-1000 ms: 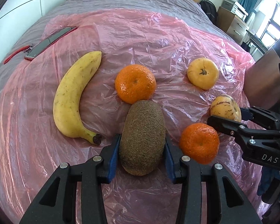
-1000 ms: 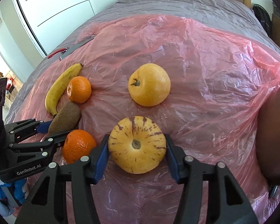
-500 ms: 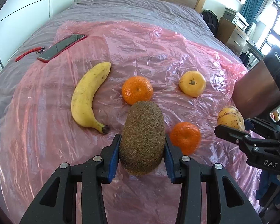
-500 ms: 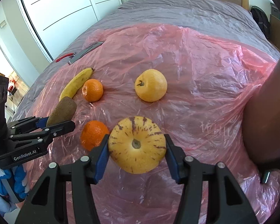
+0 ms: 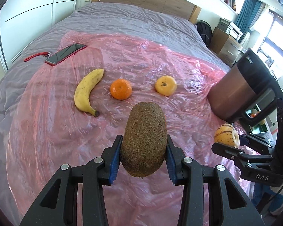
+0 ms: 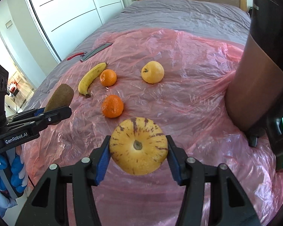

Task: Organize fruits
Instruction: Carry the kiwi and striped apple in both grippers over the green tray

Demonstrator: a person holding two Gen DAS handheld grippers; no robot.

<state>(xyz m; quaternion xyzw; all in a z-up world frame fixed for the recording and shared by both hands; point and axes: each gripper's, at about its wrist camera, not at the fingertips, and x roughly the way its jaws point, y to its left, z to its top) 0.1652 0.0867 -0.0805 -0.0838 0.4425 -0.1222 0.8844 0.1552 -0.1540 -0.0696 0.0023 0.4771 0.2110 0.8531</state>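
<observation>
My left gripper [image 5: 143,157] is shut on a brown fuzzy kiwi [image 5: 144,139], held up above the pink plastic sheet [image 5: 47,131]. My right gripper [image 6: 138,153] is shut on a yellow melon with purple streaks [image 6: 138,146], also lifted off the sheet. On the sheet lie a banana [image 5: 87,91], an orange [image 5: 121,91] and a yellow round fruit [image 5: 166,85]. A second orange [image 6: 112,106] shows in the right wrist view, just beyond the melon. The left gripper with the kiwi [image 6: 59,98] appears at that view's left; the right one with the melon [image 5: 226,135] appears at the left wrist view's right.
The sheet covers a grey bed [image 5: 122,24]. A phone [image 5: 65,54] with a red strap lies at the sheet's far left edge. A tall brown and black container [image 5: 235,94] stands at the right. White wardrobe doors [image 6: 66,9] are to the left, a wooden headboard behind.
Both grippers have risen and drawn back from the sheet, carrying the kiwi and the melon. The fruits left on the sheet look smaller and farther away.
</observation>
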